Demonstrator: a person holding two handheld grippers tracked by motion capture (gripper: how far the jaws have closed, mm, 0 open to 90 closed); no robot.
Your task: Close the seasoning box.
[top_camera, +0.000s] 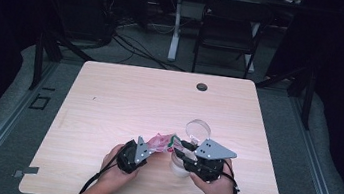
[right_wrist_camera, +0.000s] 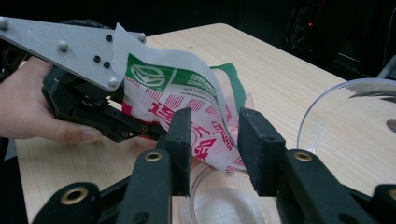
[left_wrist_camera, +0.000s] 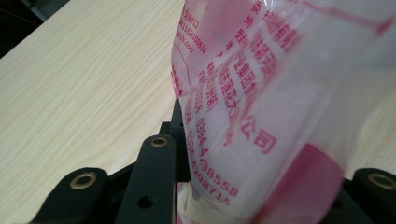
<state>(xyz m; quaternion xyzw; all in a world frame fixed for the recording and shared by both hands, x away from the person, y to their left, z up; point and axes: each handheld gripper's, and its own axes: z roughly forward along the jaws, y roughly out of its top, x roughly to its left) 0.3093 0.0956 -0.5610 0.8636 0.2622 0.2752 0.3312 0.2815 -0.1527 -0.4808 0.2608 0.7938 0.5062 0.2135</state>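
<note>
A pink and white printed bag [top_camera: 160, 142] with a green top hangs tilted over a clear round tub [top_camera: 180, 167] near the table's front edge. My left gripper [top_camera: 152, 147] is shut on the bag [left_wrist_camera: 261, 93], which spans the gap between its black jaws. My right gripper [right_wrist_camera: 219, 149] is open, and the bag's lower corner [right_wrist_camera: 212, 144] sits in the gap between its fingers without being pressed. Just below that corner, the tub [right_wrist_camera: 224, 203] holds white granules. In the high view my right gripper [top_camera: 179, 149] reaches in from the right.
A clear round lid [top_camera: 198, 129] rests just beyond the tub, at the right in the right gripper view [right_wrist_camera: 341, 112]. The wooden table [top_camera: 124, 101] has a dark grommet [top_camera: 202, 87] near its far edge. A black chair [top_camera: 229, 29] stands beyond the table.
</note>
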